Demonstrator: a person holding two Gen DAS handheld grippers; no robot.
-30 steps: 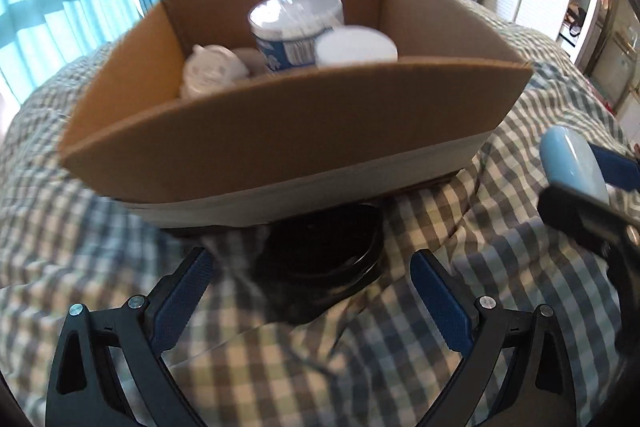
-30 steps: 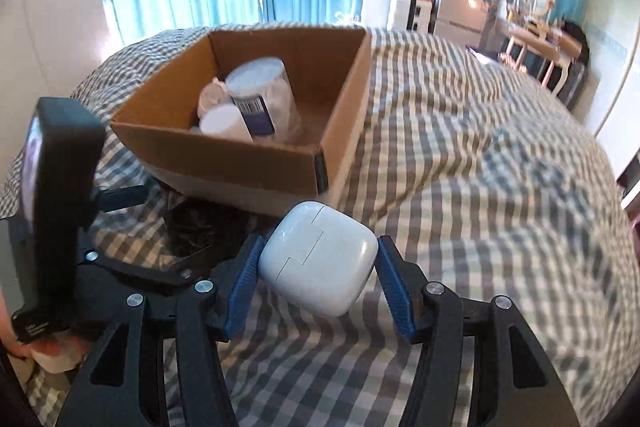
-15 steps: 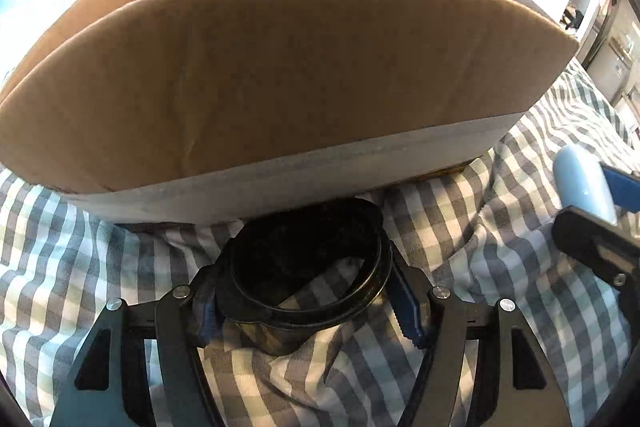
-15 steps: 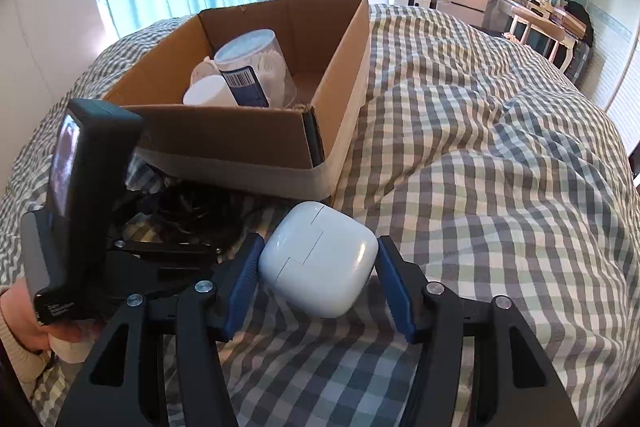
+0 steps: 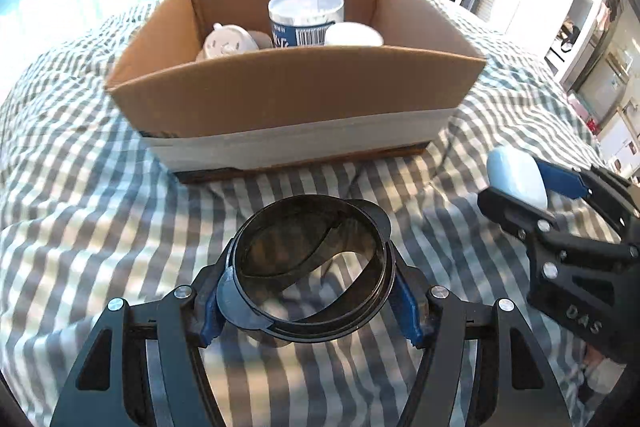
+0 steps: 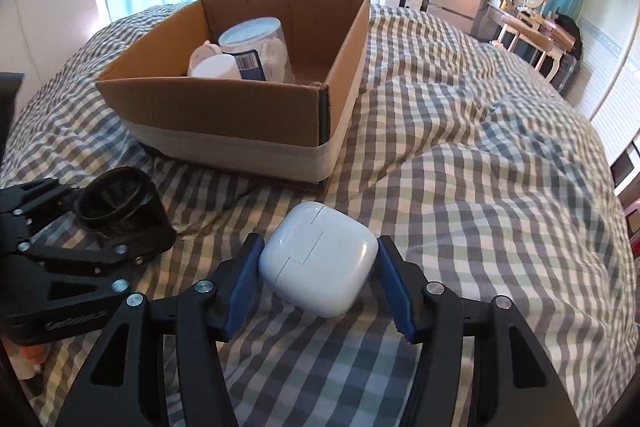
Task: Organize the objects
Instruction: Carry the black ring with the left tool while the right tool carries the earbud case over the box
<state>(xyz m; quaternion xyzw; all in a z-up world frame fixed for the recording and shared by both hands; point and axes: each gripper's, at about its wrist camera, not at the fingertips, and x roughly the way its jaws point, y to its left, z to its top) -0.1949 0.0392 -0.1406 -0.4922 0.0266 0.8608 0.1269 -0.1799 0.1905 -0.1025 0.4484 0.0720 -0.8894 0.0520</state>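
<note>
Two grippers are each loaded now. Start at the left: the left gripper (image 5: 308, 301) has its blue pads pressed against both sides of a dark round container (image 5: 310, 267), a smoky, see-through ring-shaped tub whose open mouth faces the camera. A second ago those jaws stood wide apart with the container lying on the checked bedspread (image 5: 80, 211) just ahead of them, tucked against the foot of the cardboard box (image 5: 296, 99). Since then they have closed to roughly half their span, and the container now sits between them, clear of the box wall and seemingly raised a little off the cloth. I judge the pick-up finished on this side.

Straight ahead of the left jaws, beyond the container, stands the box, holding a tall white canister with a barcode label (image 5: 306, 19) and two smaller white items beside it. Free floor shows on the box's right side in the right wrist view.

Further right, the right gripper (image 6: 318, 277) is clamped at a moderate width on a white earbud case (image 6: 320, 263), pads touching both its flanks, unchanged over the last second; the box lies ahead and to the left of these jaws.

With both things in hand, what remains is probably carrying each over the near wall and letting go inside.
</note>
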